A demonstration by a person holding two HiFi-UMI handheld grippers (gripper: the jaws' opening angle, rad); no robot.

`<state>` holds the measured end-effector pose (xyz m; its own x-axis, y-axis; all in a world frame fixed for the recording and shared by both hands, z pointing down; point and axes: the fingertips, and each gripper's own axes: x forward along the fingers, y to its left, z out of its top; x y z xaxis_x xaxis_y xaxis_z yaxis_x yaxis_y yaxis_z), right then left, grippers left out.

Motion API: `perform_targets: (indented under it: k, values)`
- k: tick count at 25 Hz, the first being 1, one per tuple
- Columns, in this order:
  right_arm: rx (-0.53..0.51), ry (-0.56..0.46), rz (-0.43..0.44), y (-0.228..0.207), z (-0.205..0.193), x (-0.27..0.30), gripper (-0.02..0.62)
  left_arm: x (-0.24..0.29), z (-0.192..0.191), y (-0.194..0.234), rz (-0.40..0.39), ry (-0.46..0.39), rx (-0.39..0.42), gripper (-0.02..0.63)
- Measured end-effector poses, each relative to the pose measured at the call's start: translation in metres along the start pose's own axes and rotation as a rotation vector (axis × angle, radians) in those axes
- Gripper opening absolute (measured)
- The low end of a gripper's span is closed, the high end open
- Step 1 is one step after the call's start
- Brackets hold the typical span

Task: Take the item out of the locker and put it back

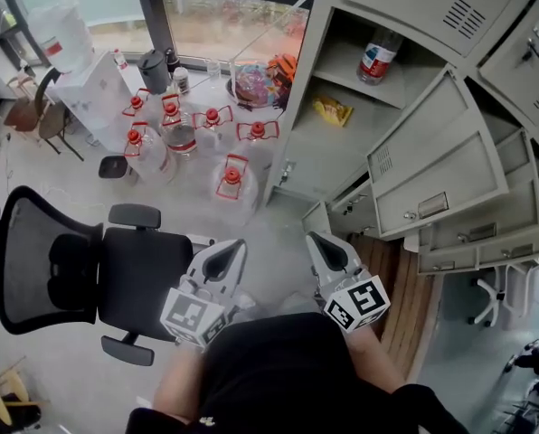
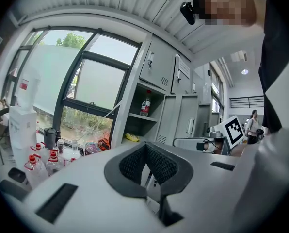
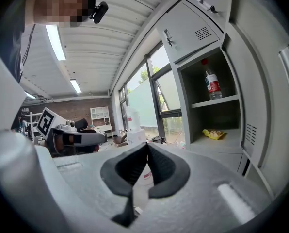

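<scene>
Below, a grey floor (image 1: 278, 233) carries a black chair (image 1: 134, 283) at left and water jugs (image 1: 233, 183) under the window (image 1: 224, 16), with the locker (image 1: 298, 98) standing door-open at right. Inside it, a bottle (image 1: 376, 57) stands on the upper shelf and a yellow packet (image 1: 332, 110) lies on the lower one. The left gripper (image 1: 233, 247) and right gripper (image 1: 316, 240) are both closed on nothing, held level and well apart from the locker.

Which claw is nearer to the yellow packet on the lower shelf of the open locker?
Right. In the head view the right claw sits straight below the yellow packet; the left claw is farther left, by the office chair.
</scene>
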<state>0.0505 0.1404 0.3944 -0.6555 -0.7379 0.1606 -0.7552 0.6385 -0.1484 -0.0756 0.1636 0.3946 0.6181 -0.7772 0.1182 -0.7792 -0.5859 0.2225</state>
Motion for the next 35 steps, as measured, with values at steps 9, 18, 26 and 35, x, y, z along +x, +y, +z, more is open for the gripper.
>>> perform_targets:
  k: [9,18,26,35]
  values:
    - [0.023,0.015,-0.037,-0.020,0.000,0.020,-0.002,0.018,-0.012,0.018,-0.010,0.052,-0.030,0.011]
    - [0.032,0.031,-0.035,-0.077,0.000,0.066,-0.002,0.066,-0.012,0.046,0.005,0.102,-0.004,0.011]
    - [0.002,0.043,-0.073,-0.145,0.012,0.108,-0.002,0.109,-0.004,0.059,0.039,0.120,0.019,0.011]
    - [-0.038,0.078,-0.169,-0.216,0.016,0.144,0.043,0.143,0.004,0.067,0.109,0.127,0.006,0.011]
